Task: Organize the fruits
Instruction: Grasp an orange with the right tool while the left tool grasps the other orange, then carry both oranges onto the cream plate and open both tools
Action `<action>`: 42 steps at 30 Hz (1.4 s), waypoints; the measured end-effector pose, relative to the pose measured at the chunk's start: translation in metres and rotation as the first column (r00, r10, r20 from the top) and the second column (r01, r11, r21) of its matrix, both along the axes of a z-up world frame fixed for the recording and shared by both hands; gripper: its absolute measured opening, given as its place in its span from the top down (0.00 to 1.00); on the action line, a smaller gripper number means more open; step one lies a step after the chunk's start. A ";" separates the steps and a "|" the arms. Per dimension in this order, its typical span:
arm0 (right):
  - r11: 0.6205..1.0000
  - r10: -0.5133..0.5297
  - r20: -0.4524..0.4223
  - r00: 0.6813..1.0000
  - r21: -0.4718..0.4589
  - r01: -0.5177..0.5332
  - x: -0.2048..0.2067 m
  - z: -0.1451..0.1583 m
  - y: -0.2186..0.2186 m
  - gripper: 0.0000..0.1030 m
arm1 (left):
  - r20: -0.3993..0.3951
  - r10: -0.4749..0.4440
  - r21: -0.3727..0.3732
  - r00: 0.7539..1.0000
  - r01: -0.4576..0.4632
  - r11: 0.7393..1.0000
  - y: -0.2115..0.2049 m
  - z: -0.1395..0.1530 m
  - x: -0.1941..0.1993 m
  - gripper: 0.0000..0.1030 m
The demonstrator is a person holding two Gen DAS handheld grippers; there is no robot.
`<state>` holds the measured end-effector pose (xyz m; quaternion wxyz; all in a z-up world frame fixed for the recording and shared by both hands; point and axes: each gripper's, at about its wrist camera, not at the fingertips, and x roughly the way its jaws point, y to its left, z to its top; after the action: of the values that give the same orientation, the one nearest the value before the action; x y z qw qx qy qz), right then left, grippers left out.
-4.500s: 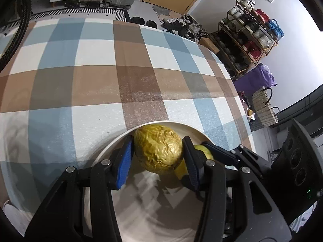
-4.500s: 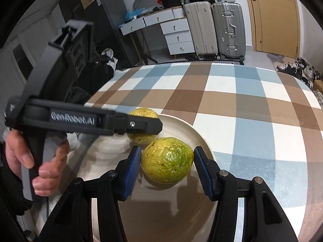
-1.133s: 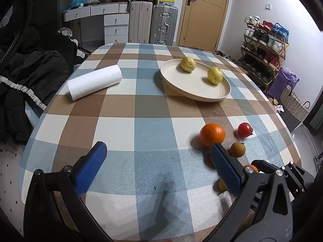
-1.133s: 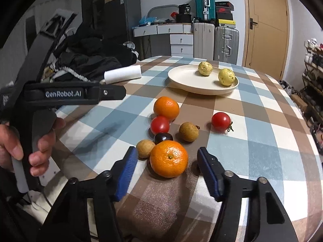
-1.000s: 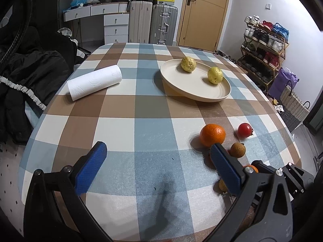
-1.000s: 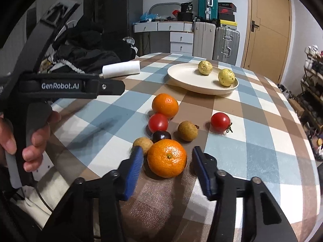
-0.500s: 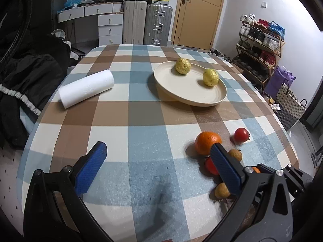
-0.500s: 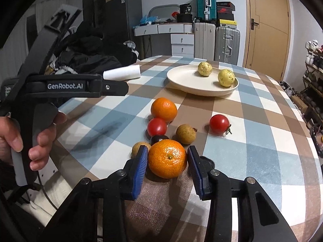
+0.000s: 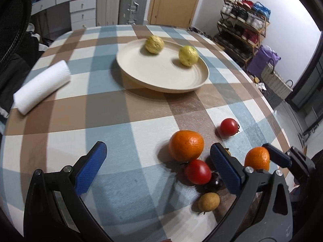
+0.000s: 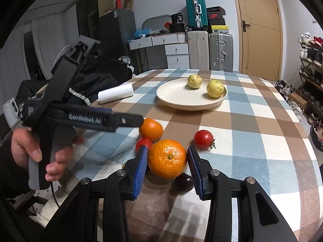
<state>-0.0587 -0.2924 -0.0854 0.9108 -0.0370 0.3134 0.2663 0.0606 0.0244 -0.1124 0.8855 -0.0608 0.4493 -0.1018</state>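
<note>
My right gripper (image 10: 167, 166) is shut on an orange (image 10: 167, 158) and holds it a little above the table; the same orange shows in the left wrist view (image 9: 257, 158). My left gripper (image 9: 159, 167) is open and empty, low over the table just left of the fruit cluster. A second orange (image 9: 186, 145) (image 10: 151, 129), two tomatoes (image 9: 197, 171) (image 9: 228, 126), a dark plum (image 9: 213, 183) and a small brown fruit (image 9: 208, 201) lie on the checked cloth. A cream plate (image 9: 161, 80) (image 10: 177, 98) holds two yellow-green fruits (image 9: 154, 44) (image 9: 188, 55).
A white paper towel roll (image 9: 41, 87) (image 10: 115, 96) lies at the table's left. The round table's edge (image 9: 268, 109) curves close on the right. Suitcases, drawers and a shoe rack stand behind. Dark clothing is piled at the left.
My right gripper closed on the near orange and lifted it. My left gripper moved forward and right toward the fruit cluster, still open. Earlier both released the yellow-green fruits on the plate.
</note>
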 end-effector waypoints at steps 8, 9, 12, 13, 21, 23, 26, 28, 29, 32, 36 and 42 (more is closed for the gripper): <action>1.000 -0.010 -0.004 1.000 0.007 0.010 0.012 -0.001 -0.008 0.60 | -0.026 -0.034 -0.036 0.999 0.033 0.999 -0.007 -0.009 0.015 0.09; 1.000 -0.009 -0.008 1.000 0.011 0.010 0.013 -0.001 -0.009 0.60 | -0.030 -0.042 -0.050 0.999 0.041 0.998 -0.006 -0.010 0.015 0.12; 1.000 -0.010 -0.013 1.000 0.020 0.011 0.016 -0.002 -0.011 0.60 | -0.050 -0.060 -0.082 0.997 0.056 0.995 -0.006 -0.011 0.019 0.19; 1.000 -0.011 -0.015 1.000 0.023 0.011 0.016 -0.002 -0.011 0.60 | -0.049 -0.062 -0.088 0.997 0.058 0.994 -0.005 -0.011 0.019 0.21; 0.999 -0.010 -0.010 1.000 0.031 0.010 0.019 0.001 -0.012 0.60 | -0.054 -0.120 -0.141 0.991 0.111 0.984 -0.008 -0.013 0.019 0.51; 0.999 -0.009 -0.011 1.000 0.032 0.009 0.019 0.002 -0.012 0.60 | -0.039 -0.122 -0.154 0.992 0.115 0.981 -0.008 -0.010 0.017 0.62; 0.999 -0.005 -0.014 1.000 0.031 0.006 0.020 0.002 -0.012 0.60 | -0.031 -0.130 -0.151 0.991 0.124 0.981 -0.009 -0.009 0.015 0.63; 0.999 -0.006 -0.015 1.000 0.031 0.007 0.019 0.002 -0.011 0.60 | -0.032 -0.130 -0.153 0.991 0.123 0.981 -0.009 -0.009 0.015 0.63; 0.999 -0.005 -0.016 1.000 0.032 0.006 0.019 0.002 -0.011 0.60 | -0.032 -0.129 -0.154 0.991 0.123 0.980 -0.009 -0.009 0.015 0.63; 0.999 -0.007 -0.012 1.000 0.031 0.008 0.020 0.002 -0.011 0.60 | -0.031 -0.127 -0.160 0.991 0.120 0.980 -0.009 -0.008 0.013 0.64; 0.998 -0.018 -0.022 1.000 0.064 0.020 0.023 0.005 -0.016 0.60 | -0.013 -0.115 -0.158 0.993 0.112 0.981 -0.005 -0.002 0.012 0.64; 0.994 -0.025 -0.030 0.999 0.102 0.028 0.034 0.013 -0.020 0.60 | 0.017 -0.110 -0.162 0.994 0.111 0.980 0.002 0.012 0.017 0.64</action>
<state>-0.0249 -0.3127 -0.0721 0.9103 0.0176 0.3128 0.2705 0.0780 0.0259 -0.1004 0.8723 -0.1075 0.4386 -0.1874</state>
